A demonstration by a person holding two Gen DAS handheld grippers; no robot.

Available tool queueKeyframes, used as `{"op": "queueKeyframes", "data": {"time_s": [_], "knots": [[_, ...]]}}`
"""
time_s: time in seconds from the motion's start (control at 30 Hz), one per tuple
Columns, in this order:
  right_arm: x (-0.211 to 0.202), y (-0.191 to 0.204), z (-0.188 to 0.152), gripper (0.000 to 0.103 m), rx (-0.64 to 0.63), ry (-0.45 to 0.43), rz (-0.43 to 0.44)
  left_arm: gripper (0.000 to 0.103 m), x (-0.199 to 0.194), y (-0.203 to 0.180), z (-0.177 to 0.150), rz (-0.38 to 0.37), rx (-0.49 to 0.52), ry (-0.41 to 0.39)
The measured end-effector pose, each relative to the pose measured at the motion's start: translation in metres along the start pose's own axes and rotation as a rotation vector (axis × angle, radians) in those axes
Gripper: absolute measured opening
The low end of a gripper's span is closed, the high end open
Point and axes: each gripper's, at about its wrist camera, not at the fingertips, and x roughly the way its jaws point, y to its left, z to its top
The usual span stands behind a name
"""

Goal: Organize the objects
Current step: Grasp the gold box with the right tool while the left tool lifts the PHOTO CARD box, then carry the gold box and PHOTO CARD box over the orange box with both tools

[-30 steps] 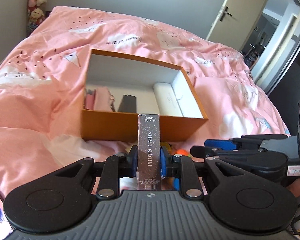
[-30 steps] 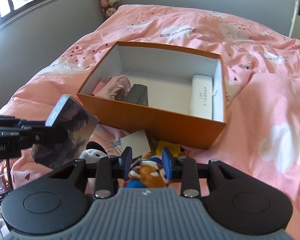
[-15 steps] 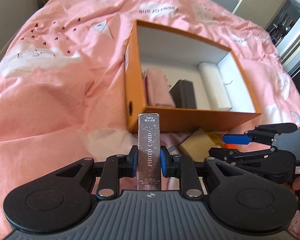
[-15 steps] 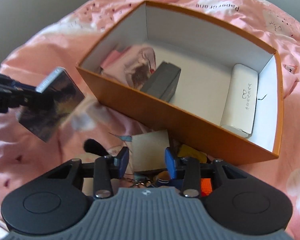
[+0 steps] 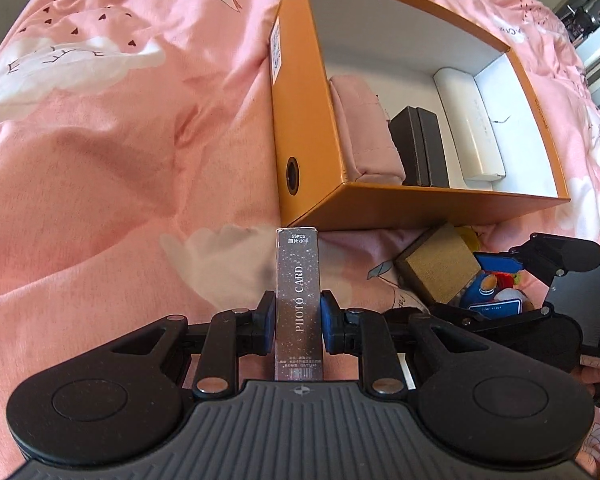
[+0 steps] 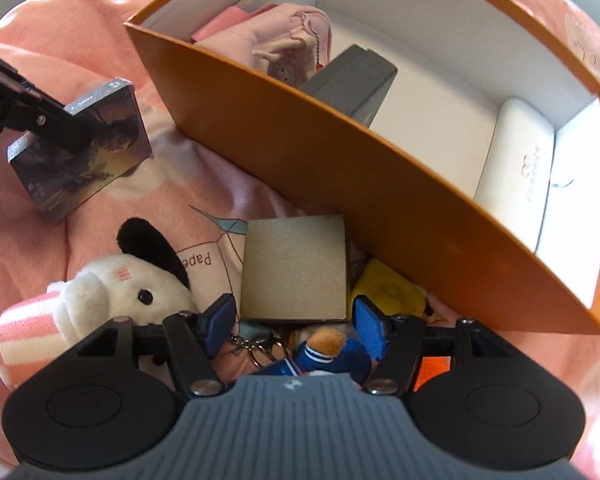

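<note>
My left gripper (image 5: 298, 320) is shut on a dark glittery photo card box (image 5: 298, 280), held upright over the pink bedding just in front of the orange box (image 5: 420, 208). The right wrist view shows the same card box (image 6: 88, 152) at the left. My right gripper (image 6: 296, 322) points down over a pile of small things, and its jaws are opening. A tan square box (image 6: 294, 268) and a blue plush keychain (image 6: 332, 354) lie between the blue pads, which press on neither.
The orange box (image 6: 300, 152) holds a pink pouch (image 5: 364, 128), a dark case (image 5: 420, 144) and a white glasses case (image 5: 468, 120). A white plush dog (image 6: 128, 280) and a yellow item (image 6: 388, 288) lie beside the tan box. Pink bedding (image 5: 120, 140) spreads to the left.
Both grippers have tipped downward and come lower toward the bed in front of the orange box. The right jaws have spread wider. The left still grips the card box.
</note>
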Motion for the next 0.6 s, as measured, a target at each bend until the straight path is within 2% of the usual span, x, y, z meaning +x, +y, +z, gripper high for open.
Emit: {"op": "queueKeyframes", "data": {"time_s": [0.17,0.3,0.6], "knots": [[0.003,-0.010,-0.004,0.064,0.033,-0.013,0.034,0.025,0.001,-0.004,0.000,0.008,0.013,0.000],[-0.007,-0.007,-0.009,0.064,0.017,-0.042,0.014,0.025,-0.004,-0.007,-0.002,0.013,0.024,-0.017],[-0.074,-0.002,-0.010,0.063,0.003,-0.193,0.019,0.025,-0.049,-0.023,-0.003,0.001,0.079,-0.110]]}}
